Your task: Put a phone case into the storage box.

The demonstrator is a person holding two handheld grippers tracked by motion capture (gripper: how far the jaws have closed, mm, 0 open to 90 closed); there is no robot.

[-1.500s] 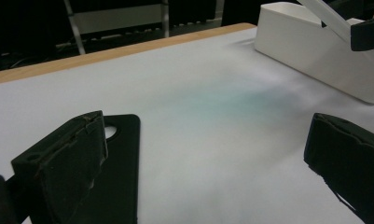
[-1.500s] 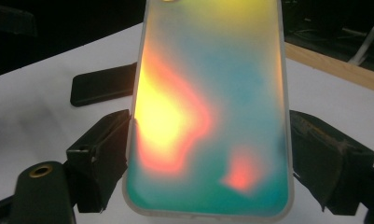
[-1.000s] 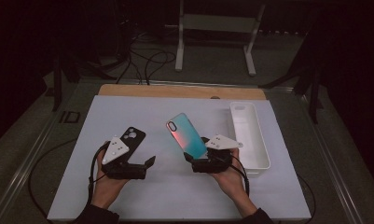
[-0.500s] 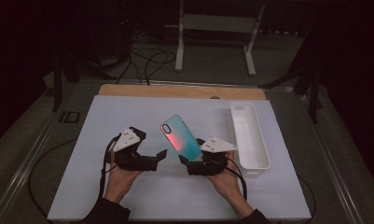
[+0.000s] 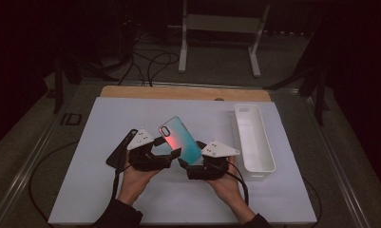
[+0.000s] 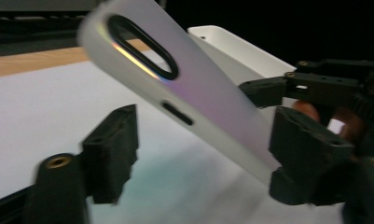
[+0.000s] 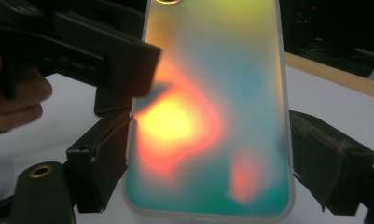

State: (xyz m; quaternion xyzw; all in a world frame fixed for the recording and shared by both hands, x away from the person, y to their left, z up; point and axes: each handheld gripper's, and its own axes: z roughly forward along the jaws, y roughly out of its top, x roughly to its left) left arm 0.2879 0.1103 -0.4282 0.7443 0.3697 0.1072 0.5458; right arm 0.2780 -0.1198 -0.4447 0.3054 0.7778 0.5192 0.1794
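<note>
Above white mat (image 5: pixel 107 190): right gripper (image 5: pixel 185 164) clamps iridescent phone case (image 5: pixel 181 138); left gripper (image 5: pixel 175 154) closing alongside.

**Off-task items around the grippers**

White mat (image 5: pixel 131 114) under both tools, covering most of the table. Black case (image 5: pixel 118 153) flat on the mat, just behind the left gripper (image 5: pixel 175 154) on its outer side, partly hidden by it. Long white tray (image 5: pixel 240 137) near the right gripper (image 5: pixel 184 162), on its outer side, running away from the person; seen beyond the jaws in the left gripper view (image 6: pixel 231 46). Wooden strip (image 5: pixel 178 92) along the mat's far edge, well ahead of both tools. Metal stand (image 5: pixel 221 23) and loose cables (image 5: pixel 150 61) on the floor farther off. Small black bracket (image 5: pixel 70 118) off the mat, far-left of the left gripper
</note>
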